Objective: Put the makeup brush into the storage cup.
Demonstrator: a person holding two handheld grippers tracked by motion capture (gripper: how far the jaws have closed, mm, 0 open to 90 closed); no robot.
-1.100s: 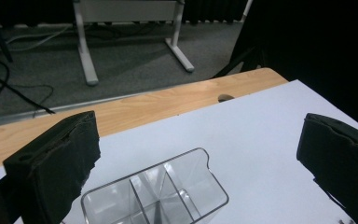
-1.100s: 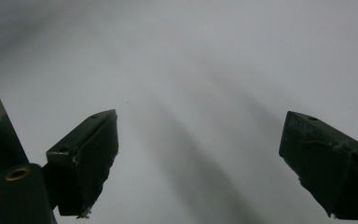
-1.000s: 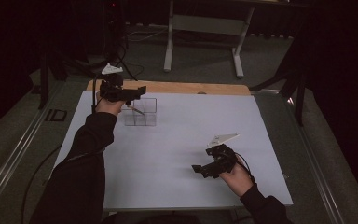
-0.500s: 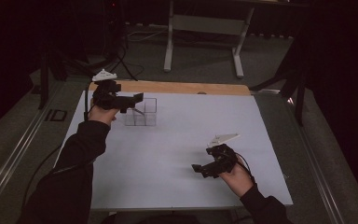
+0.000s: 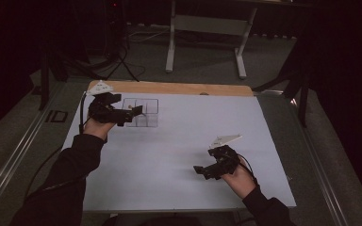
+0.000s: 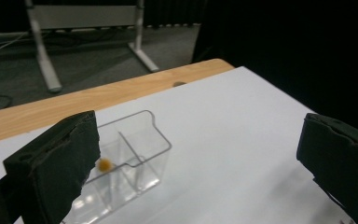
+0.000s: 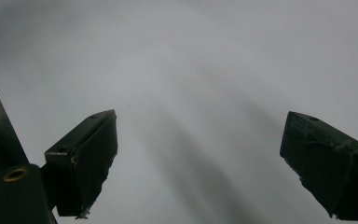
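Holding: your left gripper [image 5: 133, 113] hangs above the table's far left area, jaws spread wide with nothing between them; your hand grips it from behind, sleeve running down to the near left edge.
Left gripper aim: the jaws point toward the clear box, their tips over its left side as you see it in the high view.
Clear box: the clear box [image 5: 143, 112] is a see-through plastic tray with inner dividers; it stands upright on the white sheet near the far left corner, just short of the wooden strip.
Small piece: in the left gripper view a small yellow-orange piece [image 6: 104, 164] lies inside one compartment of the box, close beside the left jaw's edge; you cannot tell from the pictures what it is.
Right gripper: your right gripper [image 5: 205, 170] sits low over the near right part of the sheet, well apart from the box, jaws parted and empty.
Right gripper aim: its own view looks along both jaws at bare white surface.
Table: the white sheet [image 5: 193, 132] covers most of the top; a wooden strip [image 5: 179, 88] shows along the far edge.
Behind the table: a grey frame with two legs [image 5: 205, 35] stands on the dark floor, and cables trail at the far left.
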